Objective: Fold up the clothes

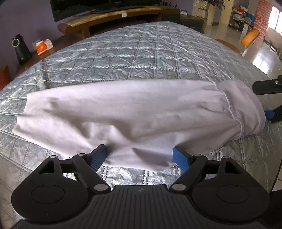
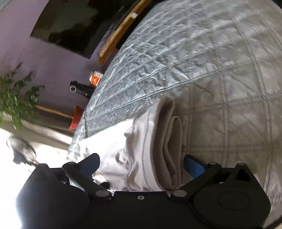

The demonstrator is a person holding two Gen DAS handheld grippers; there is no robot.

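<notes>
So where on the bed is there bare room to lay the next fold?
Bare quilt lies beyond the white garment, toward the wooden bench. The near edge is crowded: the left hand-held gripper and right hand-held gripper both straddle cloth.

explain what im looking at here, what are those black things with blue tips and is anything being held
Those are two hand-held grabbing tools; a person carries one in each hand, each with its own camera looking along its two fingers. One picture looks out from the left tool, the other from the right tool. A pale folded garment lies on a silvery quilted bedspread. Each tool's blue-padded fingers stand wide, with an end of the garment between them. Whether the pads actually press the cloth, I cannot tell.
</notes>
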